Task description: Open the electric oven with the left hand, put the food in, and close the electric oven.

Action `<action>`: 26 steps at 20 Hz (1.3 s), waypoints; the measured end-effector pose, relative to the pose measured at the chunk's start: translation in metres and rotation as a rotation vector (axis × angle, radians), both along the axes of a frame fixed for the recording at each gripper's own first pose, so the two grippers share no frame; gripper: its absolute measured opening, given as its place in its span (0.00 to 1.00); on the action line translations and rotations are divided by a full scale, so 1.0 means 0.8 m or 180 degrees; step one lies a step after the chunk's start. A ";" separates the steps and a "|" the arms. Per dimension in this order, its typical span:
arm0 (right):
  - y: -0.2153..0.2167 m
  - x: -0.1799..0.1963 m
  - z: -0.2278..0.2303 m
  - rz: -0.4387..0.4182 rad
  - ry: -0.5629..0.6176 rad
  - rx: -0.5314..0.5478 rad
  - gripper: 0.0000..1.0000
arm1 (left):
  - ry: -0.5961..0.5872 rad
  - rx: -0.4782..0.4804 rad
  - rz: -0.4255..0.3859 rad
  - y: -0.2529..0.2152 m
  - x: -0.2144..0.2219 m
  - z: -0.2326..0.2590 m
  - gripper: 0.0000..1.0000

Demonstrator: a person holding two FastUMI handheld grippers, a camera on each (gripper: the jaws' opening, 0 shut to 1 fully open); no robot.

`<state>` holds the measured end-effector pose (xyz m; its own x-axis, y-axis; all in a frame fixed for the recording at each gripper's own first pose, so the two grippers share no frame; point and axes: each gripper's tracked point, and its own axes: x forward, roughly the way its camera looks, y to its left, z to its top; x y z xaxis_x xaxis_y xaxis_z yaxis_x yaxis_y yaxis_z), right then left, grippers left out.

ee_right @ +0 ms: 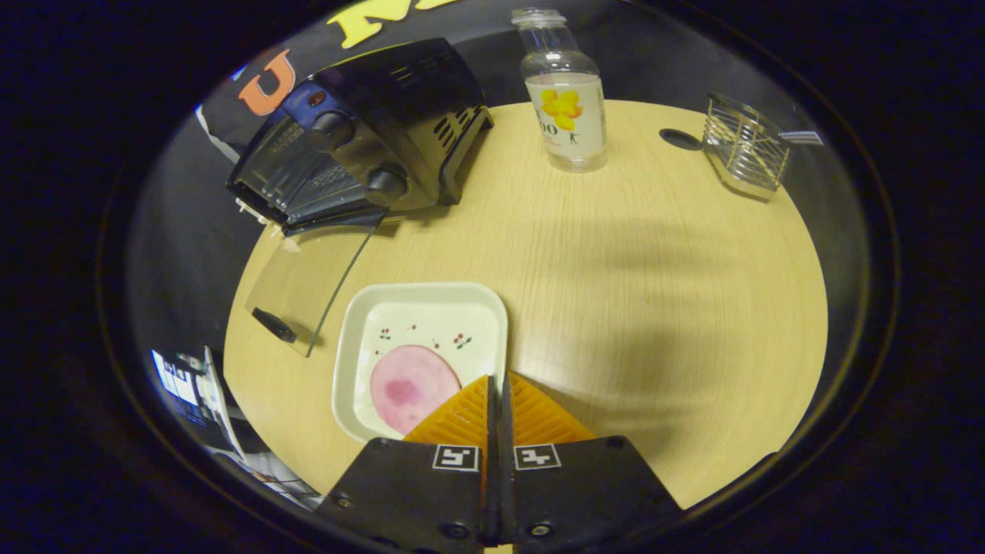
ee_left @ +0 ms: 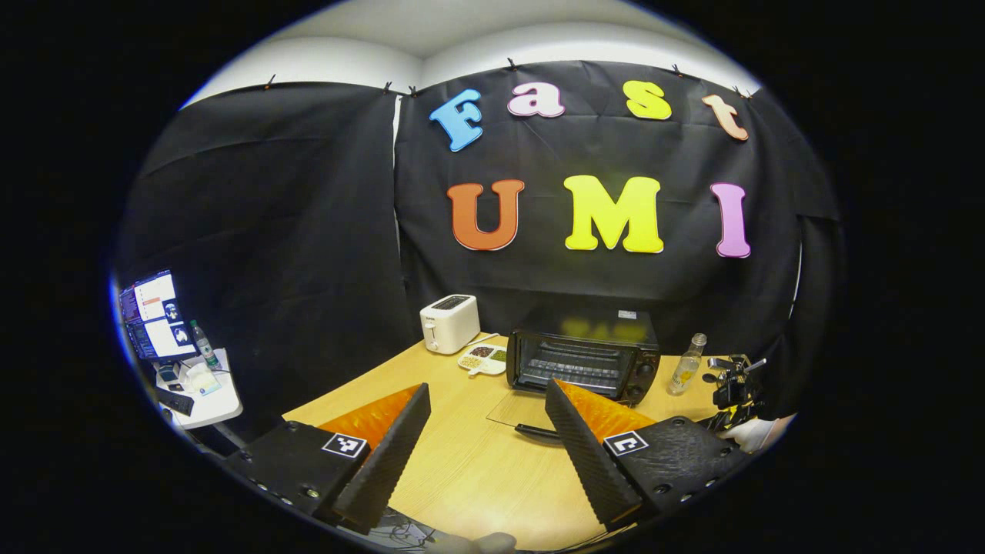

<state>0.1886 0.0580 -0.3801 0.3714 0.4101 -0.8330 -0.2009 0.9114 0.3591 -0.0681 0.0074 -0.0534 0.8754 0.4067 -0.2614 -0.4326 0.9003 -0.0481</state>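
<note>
The black electric oven [ee_left: 585, 362] stands at the back of the wooden table with its glass door [ee_left: 523, 408] folded down flat and the rack inside showing. My left gripper [ee_left: 486, 388] is open wide, hanging in front of the door with nothing between its fingers. In the right gripper view, my right gripper [ee_right: 496, 378] is shut on the right rim of a white square plate [ee_right: 419, 291] that carries a round pink slice of ham [ee_right: 412, 388]. The oven [ee_right: 362, 131] and its lowered door [ee_right: 308, 285] lie ahead to the left. The right gripper [ee_left: 735, 377] also appears far right.
A clear bottle [ee_right: 565, 100] stands right of the oven, with a wire rack [ee_right: 746, 154] farther right. A white toaster [ee_left: 449, 323] and a divided snack dish [ee_left: 483, 358] sit left of the oven. A side table with a monitor [ee_left: 154, 315] is far left.
</note>
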 end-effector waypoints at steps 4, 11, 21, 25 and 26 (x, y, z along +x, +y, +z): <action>0.003 -0.005 0.003 -0.0180 0.0244 0.0532 0.01 | -0.0018 0.0062 0.0005 -0.001 -0.001 0.005 0.96; -0.004 -0.007 0.034 -0.0413 0.0188 0.0878 0.04 | -0.0033 0.0061 -0.0092 0.002 -0.001 0.008 0.96; 0.025 -0.023 0.130 -0.0950 -0.0152 0.1326 0.04 | -0.0125 0.0199 -0.0482 0.031 0.006 0.013 0.96; 0.091 -0.027 0.156 -0.1263 -0.0246 0.1627 0.03 | -0.0082 0.0217 -0.0673 0.059 0.001 0.009 0.96; 0.108 -0.027 0.160 -0.1356 -0.0310 0.1674 0.04 | -0.0063 0.0211 -0.0704 0.067 0.001 0.008 0.96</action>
